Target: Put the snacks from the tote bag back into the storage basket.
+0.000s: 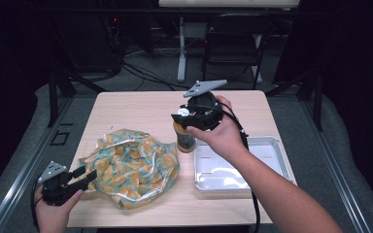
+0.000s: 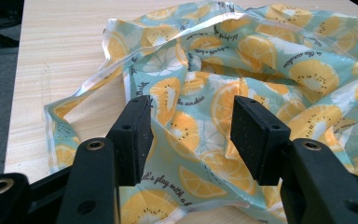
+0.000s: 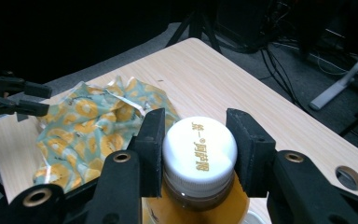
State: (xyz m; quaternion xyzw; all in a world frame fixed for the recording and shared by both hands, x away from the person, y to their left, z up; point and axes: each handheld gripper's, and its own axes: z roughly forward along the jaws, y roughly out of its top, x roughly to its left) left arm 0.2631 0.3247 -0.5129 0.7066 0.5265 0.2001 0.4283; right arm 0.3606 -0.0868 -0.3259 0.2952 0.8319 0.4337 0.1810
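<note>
While the right gripper [image 3: 193,154] clamps the white cap [image 3: 200,161] of an orange bottle [image 1: 185,139] mid-table, its jaws are narrow. Near left, the left gripper [image 2: 191,135] gapes wide over the fruit-print bag [image 2: 261,79], gripping nothing

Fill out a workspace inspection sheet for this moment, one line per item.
Surface: light wooden table, no spills seen.
Job's things: crumpled orange-print bag left of centre; upright bottle with white cap; metal tray, nothing seen in it.
Clutter: nothing seen.
Grippers: left gripper open, jaws apart over the bag's near edge; right gripper, jaws either side of the cap, contact not certain.
Cables: right gripper's cable trails along the forearm; floor cables beyond the table.
Surroundings: dark room, folding chair behind the table.
</note>
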